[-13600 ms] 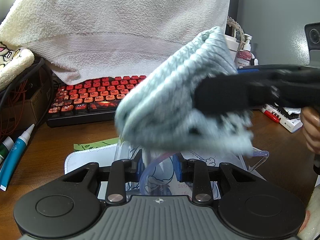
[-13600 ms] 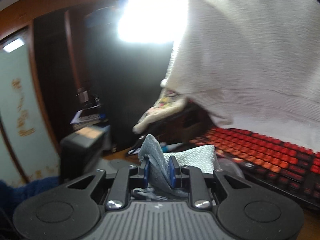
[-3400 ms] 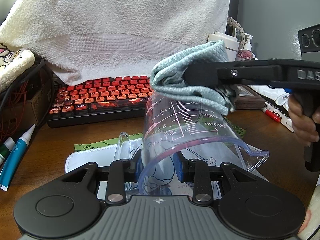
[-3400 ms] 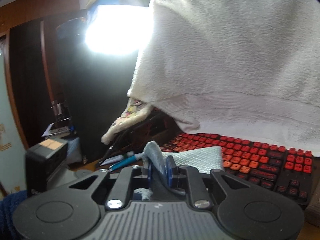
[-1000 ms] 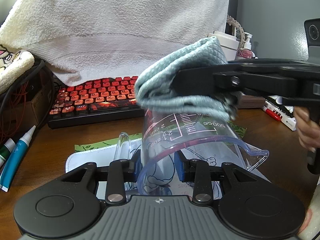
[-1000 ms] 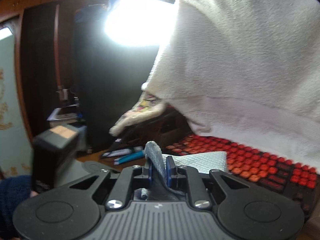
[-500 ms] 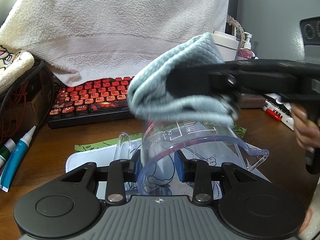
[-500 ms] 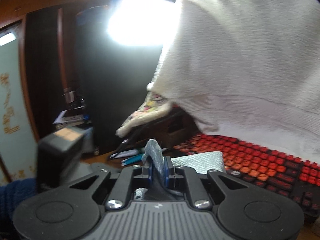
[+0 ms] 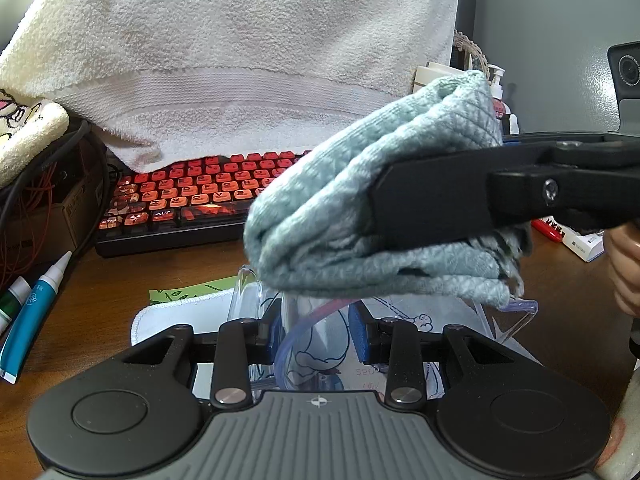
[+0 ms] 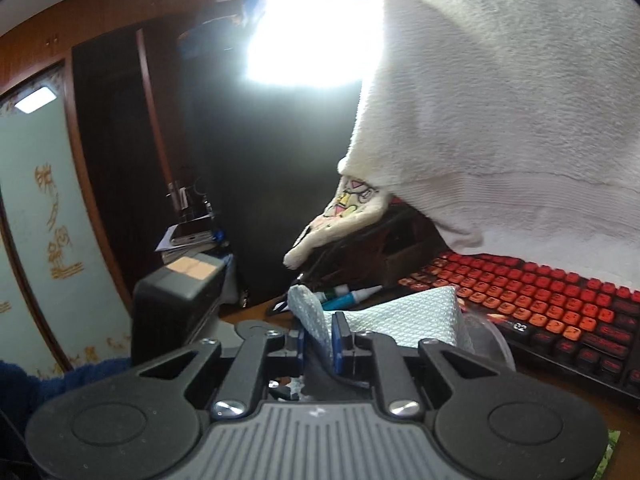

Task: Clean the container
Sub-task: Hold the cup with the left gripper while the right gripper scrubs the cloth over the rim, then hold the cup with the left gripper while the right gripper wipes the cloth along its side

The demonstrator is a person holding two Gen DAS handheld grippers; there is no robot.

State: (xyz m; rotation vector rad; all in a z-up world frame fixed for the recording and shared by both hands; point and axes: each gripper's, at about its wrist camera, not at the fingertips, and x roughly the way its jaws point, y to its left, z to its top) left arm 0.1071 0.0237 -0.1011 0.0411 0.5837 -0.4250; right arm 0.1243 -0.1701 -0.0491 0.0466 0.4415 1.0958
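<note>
Over the measuring cup now — cloth, lower than before.

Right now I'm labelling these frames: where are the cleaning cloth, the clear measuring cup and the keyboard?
cleaning cloth (image 9: 360, 220), left wrist view, on its folded front.
clear measuring cup (image 9: 520, 307), left wrist view, on its spout.
keyboard (image 9: 192, 196), left wrist view, on its orange keys.

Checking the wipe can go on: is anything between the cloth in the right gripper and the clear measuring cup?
Nothing visible. The cloth, clamped in the right gripper, sits directly over the measuring cup, which the left gripper holds.
</note>
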